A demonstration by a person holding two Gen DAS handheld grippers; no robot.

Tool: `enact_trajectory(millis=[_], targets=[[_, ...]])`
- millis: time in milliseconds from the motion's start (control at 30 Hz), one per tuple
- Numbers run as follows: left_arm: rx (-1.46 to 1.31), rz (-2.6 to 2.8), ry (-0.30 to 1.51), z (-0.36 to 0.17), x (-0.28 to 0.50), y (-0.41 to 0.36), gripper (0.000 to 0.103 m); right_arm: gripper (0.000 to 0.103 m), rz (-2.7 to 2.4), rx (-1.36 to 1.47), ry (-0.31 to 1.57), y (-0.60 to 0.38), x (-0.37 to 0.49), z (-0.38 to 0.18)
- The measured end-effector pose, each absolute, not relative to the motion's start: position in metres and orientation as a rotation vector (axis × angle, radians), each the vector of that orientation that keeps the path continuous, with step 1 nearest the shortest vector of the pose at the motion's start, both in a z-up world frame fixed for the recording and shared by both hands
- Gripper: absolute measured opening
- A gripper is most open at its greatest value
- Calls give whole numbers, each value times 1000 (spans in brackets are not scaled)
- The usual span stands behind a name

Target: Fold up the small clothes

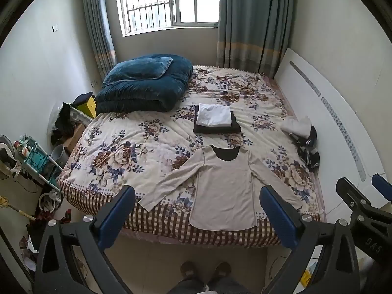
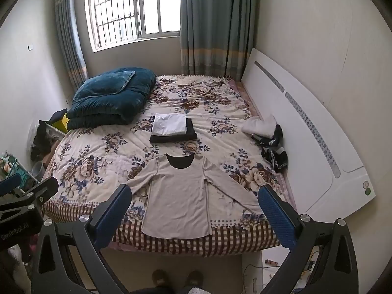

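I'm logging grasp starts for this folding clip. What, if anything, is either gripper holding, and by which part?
Nothing is held. The left gripper and right gripper are both open above the beige long-sleeved shirt, which lies flat on the bed.

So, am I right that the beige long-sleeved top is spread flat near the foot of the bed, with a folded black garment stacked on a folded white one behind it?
Not quite: the stacking is reversed. In the right wrist view, the folded white garment sits on top of the folded black garment. The beige long-sleeved top is indeed spread flat near the foot of the floral-covered bed.
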State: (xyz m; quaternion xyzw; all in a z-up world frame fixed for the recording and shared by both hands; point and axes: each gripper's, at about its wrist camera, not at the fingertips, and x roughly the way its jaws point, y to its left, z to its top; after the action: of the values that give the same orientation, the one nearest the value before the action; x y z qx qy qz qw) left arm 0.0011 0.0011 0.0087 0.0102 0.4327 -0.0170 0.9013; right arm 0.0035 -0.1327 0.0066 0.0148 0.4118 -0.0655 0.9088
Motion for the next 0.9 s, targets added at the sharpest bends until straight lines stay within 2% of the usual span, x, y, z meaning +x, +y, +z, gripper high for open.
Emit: enact_trajectory(millis=[900], targets=[[22,-35,875,19,11,-3,103,103,-138,29,840,-130,6,8]])
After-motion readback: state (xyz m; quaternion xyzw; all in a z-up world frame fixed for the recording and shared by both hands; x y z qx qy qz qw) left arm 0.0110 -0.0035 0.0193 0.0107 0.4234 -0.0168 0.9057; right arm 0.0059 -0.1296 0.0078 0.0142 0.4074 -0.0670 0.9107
